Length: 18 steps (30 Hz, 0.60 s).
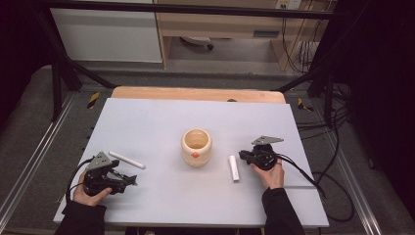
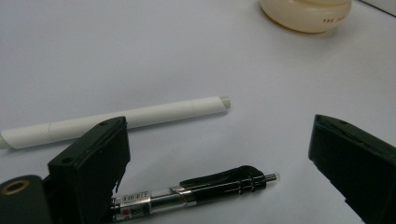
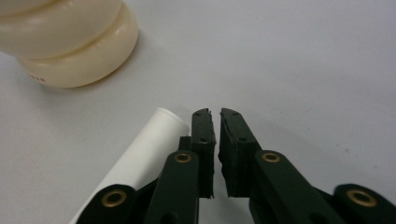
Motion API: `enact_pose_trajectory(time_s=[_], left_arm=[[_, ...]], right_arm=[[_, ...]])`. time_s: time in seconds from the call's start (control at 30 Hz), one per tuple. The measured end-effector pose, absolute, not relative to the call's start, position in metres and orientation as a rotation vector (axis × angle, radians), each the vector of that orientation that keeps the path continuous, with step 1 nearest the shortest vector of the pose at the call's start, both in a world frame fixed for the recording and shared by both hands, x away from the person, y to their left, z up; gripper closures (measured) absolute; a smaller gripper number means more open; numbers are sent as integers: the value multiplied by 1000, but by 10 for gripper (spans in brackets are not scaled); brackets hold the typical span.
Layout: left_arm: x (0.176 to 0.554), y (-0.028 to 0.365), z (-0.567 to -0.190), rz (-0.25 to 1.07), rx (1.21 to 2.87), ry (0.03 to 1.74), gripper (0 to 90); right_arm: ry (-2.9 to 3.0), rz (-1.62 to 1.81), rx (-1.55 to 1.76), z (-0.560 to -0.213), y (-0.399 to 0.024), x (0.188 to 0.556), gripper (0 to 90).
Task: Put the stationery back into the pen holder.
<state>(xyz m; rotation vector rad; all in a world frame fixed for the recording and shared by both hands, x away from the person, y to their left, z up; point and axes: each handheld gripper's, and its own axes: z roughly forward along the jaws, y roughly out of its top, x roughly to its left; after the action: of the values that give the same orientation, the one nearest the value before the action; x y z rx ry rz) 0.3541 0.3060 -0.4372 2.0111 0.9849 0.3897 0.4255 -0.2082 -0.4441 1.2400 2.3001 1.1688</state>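
Note:
A cream ceramic cup (image 1: 196,146) stands upright at the middle of the white board. Left of it a long white pen (image 1: 127,160) lies flat. My left gripper (image 1: 131,182) rests just in front of that pen and is open; in the left gripper view its jaws (image 2: 219,126) stand wide apart. A black-and-clear pen (image 2: 201,189) lies on the board between them, untouched, with the white pen (image 2: 116,120) beyond. A short white tube (image 1: 234,168) lies right of the cup. My right gripper (image 1: 242,155) is beside it, shut (image 3: 218,114) on nothing, with the tube (image 3: 140,161) to the left of its jaws.
The white board (image 1: 161,122) covers a wooden table whose back edge (image 1: 195,93) shows. Black frame posts and cables stand around the table, and cables trail at the right (image 1: 323,147). The cup (image 3: 65,46) is close ahead-left of the right jaws.

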Motion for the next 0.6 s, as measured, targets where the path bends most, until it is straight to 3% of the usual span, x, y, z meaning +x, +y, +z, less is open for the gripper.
enact_pose_trajectory(time_s=[0.1,0.6], left_arm=[[354,306,-437,390,2010,986,55],[354,304,-437,397,2016,984,56]], right_arm=[[2317,1168,1243,-446,-207,425,900],[2384,1173,1262,-452,-200,422,900]])
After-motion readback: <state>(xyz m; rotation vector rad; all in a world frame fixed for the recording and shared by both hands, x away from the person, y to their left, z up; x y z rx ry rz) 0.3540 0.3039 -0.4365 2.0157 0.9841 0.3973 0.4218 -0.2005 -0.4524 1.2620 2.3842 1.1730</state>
